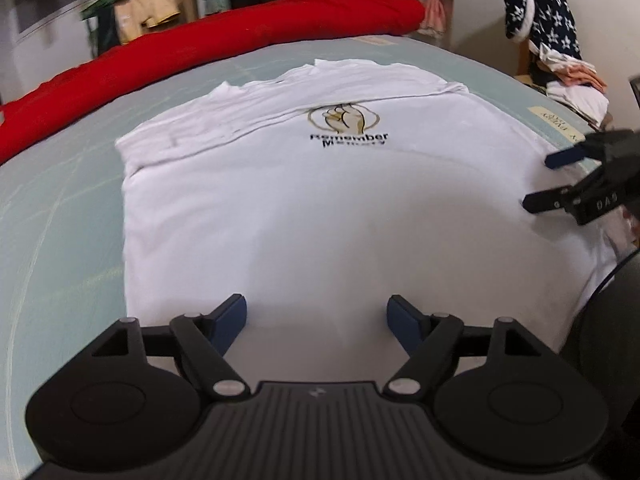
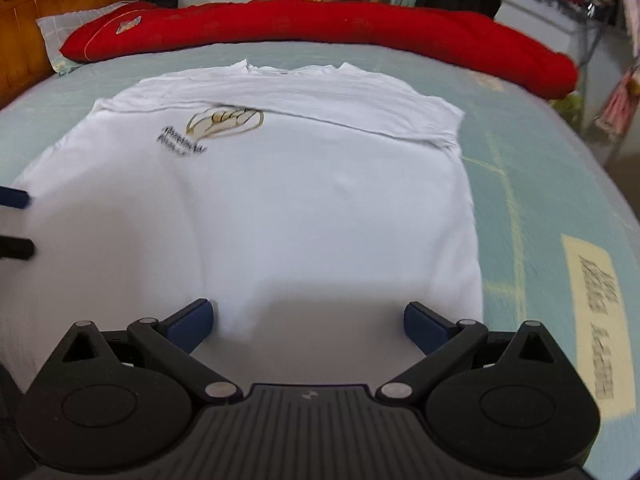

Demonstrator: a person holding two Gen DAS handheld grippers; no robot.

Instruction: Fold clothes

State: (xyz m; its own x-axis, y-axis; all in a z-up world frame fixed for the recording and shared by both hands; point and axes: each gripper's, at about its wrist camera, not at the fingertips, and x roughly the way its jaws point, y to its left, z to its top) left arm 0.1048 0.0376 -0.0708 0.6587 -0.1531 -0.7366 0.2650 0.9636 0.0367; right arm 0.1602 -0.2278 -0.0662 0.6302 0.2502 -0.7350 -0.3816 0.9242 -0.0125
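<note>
My left gripper point(image 1: 316, 320) and right gripper point(image 2: 308, 322) hover spread and empty above the white printed T-shirt point(image 1: 320, 200), partly folded mid-bed on the pale green sheet point(image 1: 60, 208), further folds apparently remaining.

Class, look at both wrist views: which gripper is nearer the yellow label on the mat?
Right. The right gripper is over the shirt edge beside the label; the left gripper is nearer the shirt's opposite edge.
</note>
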